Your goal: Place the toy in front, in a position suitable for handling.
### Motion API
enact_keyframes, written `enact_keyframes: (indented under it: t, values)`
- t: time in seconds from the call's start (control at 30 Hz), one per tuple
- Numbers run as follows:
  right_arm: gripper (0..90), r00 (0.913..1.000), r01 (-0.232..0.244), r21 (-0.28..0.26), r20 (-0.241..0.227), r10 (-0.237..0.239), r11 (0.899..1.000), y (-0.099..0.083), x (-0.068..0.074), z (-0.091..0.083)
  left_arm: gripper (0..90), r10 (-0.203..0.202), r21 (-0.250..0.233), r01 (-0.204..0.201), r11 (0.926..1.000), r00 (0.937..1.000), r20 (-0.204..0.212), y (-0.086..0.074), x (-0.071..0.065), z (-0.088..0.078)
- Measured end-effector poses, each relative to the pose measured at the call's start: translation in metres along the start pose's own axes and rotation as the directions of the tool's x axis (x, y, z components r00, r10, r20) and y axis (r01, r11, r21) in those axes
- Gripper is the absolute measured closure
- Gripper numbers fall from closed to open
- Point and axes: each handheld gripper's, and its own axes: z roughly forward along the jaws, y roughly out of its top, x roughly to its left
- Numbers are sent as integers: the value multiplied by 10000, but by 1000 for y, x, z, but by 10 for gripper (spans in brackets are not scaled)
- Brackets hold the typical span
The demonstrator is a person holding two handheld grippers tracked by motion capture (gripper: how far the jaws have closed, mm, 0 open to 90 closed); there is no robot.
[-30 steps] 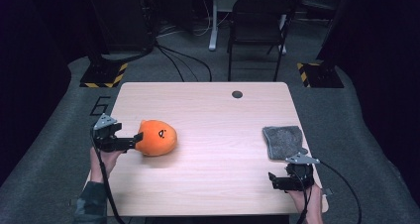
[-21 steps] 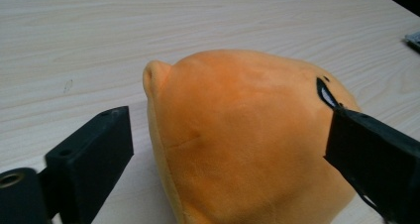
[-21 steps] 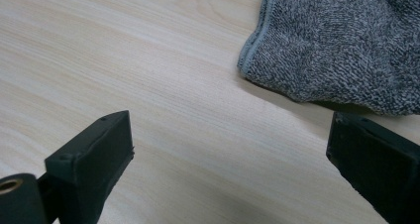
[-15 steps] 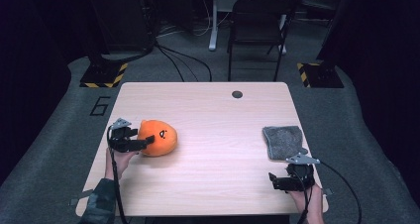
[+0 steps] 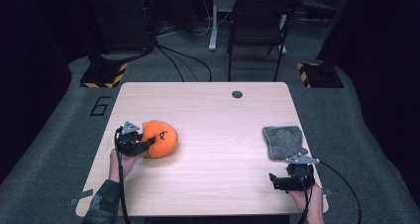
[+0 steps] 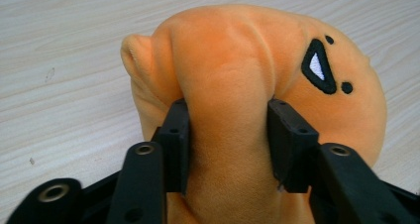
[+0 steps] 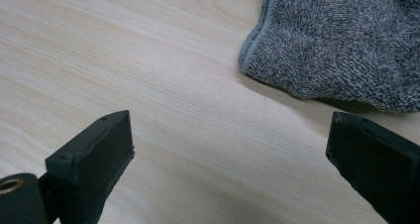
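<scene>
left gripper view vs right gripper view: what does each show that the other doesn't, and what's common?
Left gripper view: the left tongs, which have just been closing, pinch a fold of the orange plush toy, with a black-and-white stitched mark. Right gripper view: the right tongs stand wide open over bare wood, the grey cloth lying beyond them. Both: black jaws and the light wooden table.

grey cloth (image 7: 341, 45) cut off top-right, plush toy (image 6: 257, 115) underside hidden

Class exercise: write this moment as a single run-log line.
left gripper: jaws just closed in, pinching orange plush toy | right gripper: open, nothing between jaws, beside grey cloth | table: toy lying on it
</scene>
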Motion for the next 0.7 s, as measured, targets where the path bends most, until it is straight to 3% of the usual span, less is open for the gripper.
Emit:
enact_keyframes:
  t: [0.27, 0.7]
  values:
    - [39, 10000, -19, -24, 28, 19, 10000, 0, 1, -1, 684, 238, -349, -242, 9991, 9996, -128, -2, -6, -3]
    - [42, 9999, 64, -25, 109, -63, 10000, -1, -2, -2, 722, 143, -1352, -69, 9908, 9984, 544, 8, -15, -20]
